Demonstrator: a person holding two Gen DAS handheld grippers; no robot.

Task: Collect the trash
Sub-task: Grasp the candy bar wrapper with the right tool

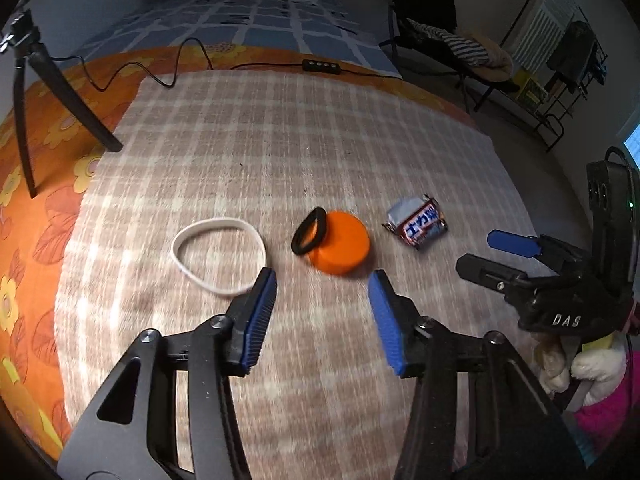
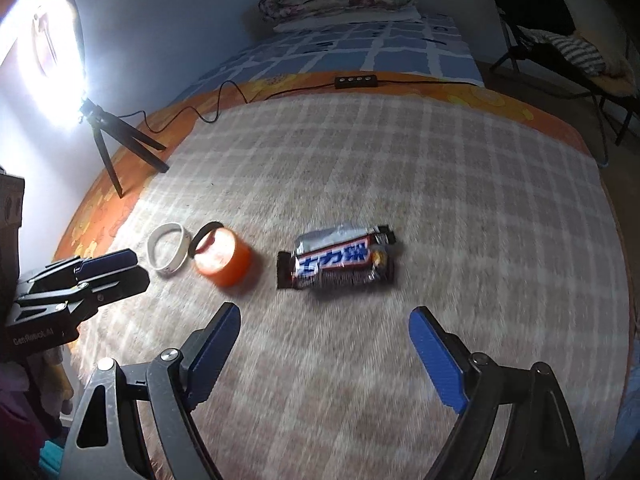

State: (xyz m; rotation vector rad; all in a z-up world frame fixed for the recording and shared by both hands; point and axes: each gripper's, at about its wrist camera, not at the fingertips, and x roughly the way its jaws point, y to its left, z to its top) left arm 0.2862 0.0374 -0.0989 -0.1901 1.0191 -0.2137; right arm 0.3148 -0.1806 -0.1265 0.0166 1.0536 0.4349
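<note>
— What lies on the checked cloth (image 1: 280,140)?

— Three things in a row: a wristband (image 1: 218,254) on the left, a lid (image 1: 340,246) in the middle, a candy wrapper (image 1: 416,226) on the right, a little apart from the lid.

— And the hair tie (image 1: 309,236)?

— It leans on the lid's left edge, between lid and wristband.

— Behind them?

— A cable with a switch box (image 1: 321,67) runs along the cloth's far edge; a tripod (image 1: 44,92) stands at the far left.
</note>
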